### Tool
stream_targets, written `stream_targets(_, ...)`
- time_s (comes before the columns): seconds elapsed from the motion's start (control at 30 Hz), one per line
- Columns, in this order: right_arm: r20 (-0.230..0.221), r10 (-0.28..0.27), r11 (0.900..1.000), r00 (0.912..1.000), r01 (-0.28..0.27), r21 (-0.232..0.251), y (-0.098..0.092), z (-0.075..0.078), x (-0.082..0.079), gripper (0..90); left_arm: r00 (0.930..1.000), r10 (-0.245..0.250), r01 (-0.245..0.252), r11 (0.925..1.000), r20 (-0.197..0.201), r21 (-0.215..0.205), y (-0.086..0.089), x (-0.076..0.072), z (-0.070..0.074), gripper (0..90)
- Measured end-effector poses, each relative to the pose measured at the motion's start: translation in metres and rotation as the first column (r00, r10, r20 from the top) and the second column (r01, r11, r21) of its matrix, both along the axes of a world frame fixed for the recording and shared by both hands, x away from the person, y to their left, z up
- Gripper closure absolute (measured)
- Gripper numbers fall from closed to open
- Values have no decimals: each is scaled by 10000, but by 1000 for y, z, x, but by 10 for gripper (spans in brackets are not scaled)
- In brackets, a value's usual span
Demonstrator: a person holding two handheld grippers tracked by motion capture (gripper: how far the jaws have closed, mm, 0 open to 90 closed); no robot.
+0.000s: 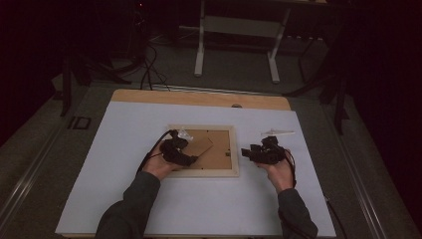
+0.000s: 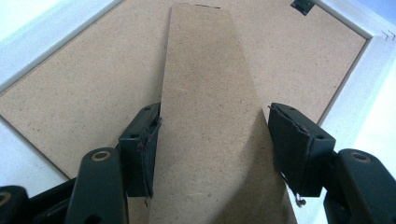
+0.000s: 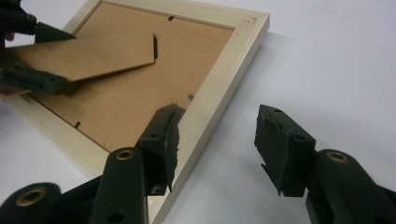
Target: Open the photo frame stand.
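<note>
A pale wooden picture frame (image 1: 214,173) lies face down mid-table, its brown backing board (image 1: 221,144) up. A brown stand flap (image 2: 210,93) hinged to the backing is raised off it. My left gripper (image 1: 193,160) is shut on that flap, one jaw on each long edge (image 2: 212,140). In the right gripper view the flap (image 3: 102,53) slants above the backing, held by the left gripper (image 3: 49,56). My right gripper (image 1: 245,152) stands open just right of the frame, one jaw over the frame's rim (image 3: 219,88) and one over the white table, with nothing between its fingertips (image 3: 217,140).
The frame rests on a white sheet (image 1: 149,199) covering a wooden table (image 1: 199,97). A clear plastic piece (image 1: 276,132) lies behind the right gripper, another clear bit (image 1: 184,133) at the frame's far left corner. A small metal hanger (image 2: 302,4) sits on the backing.
</note>
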State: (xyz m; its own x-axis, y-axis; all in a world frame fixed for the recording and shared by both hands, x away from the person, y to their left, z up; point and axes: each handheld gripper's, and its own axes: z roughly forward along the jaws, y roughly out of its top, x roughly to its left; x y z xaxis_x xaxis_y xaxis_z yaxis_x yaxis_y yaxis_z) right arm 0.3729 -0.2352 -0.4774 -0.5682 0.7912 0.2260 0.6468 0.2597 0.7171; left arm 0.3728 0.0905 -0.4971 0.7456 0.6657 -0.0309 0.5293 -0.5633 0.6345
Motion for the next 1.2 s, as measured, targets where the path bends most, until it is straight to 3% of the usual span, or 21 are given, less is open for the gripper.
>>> stream_targets(0.37,45,142,9999,9999,-142,-12,2,9,9,500,9977,-10,-1,9999,681,163,-2,-9,2,397)
stream_targets(0.67,13,301,9987,9995,-300,-408,16,13,21,534,9866,-67,1,9992,1627,402,-5,-22,4,396)
stream_targets(1.03,-317,-18,9998,9995,13,-181,18,9,33,574,9814,-29,-45,9993,1921,384,-5,-27,3,397)
stream_targets(1.17,-438,-78,9999,9990,75,-76,21,8,37,576,9771,-37,-50,9992,2125,405,-6,-30,3,397)
stream_targets(1.2,-482,-68,10000,9988,65,-65,22,8,39,576,9735,-70,-37,9989,2288,465,-6,-32,3,397)
